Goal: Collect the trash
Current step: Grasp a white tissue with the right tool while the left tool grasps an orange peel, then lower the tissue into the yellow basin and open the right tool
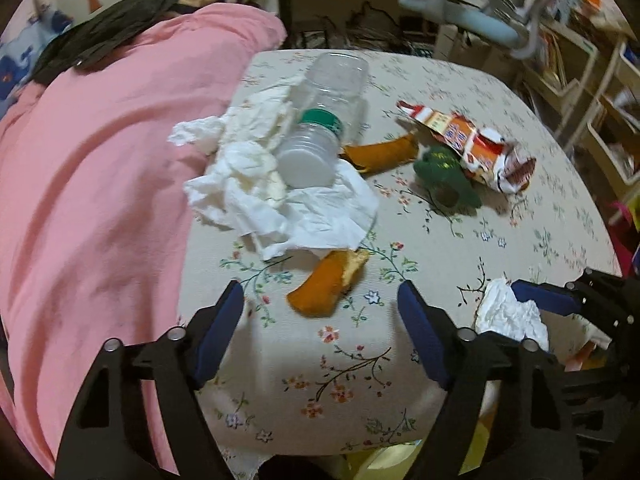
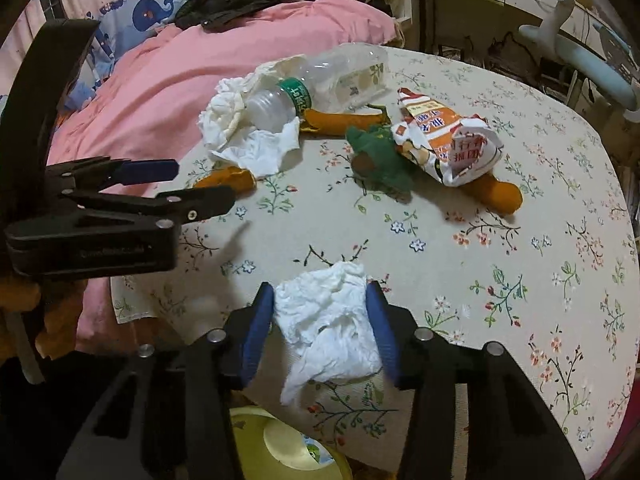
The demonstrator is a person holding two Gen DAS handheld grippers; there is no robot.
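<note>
Trash litters the floral counter (image 2: 500, 280): clear bottle (image 2: 320, 76) on a heap of tissues (image 1: 280, 192), torn wrapper (image 2: 444, 140), orange peels (image 1: 326, 284). Right hand-held gripper (image 2: 326, 330) clamps a crumpled white tissue (image 2: 328, 320) at the near edge; left hand-held gripper (image 1: 320, 336) gapes empty over a peel.

A floral-print tablecloth (image 2: 520, 240) is showing beige, a pink blanket (image 1: 100, 200) is lying beside it (plain, unpatterned), white tissues (image 1: 280, 200) and orange peel (image 1: 326, 284) are sitting there.
</note>
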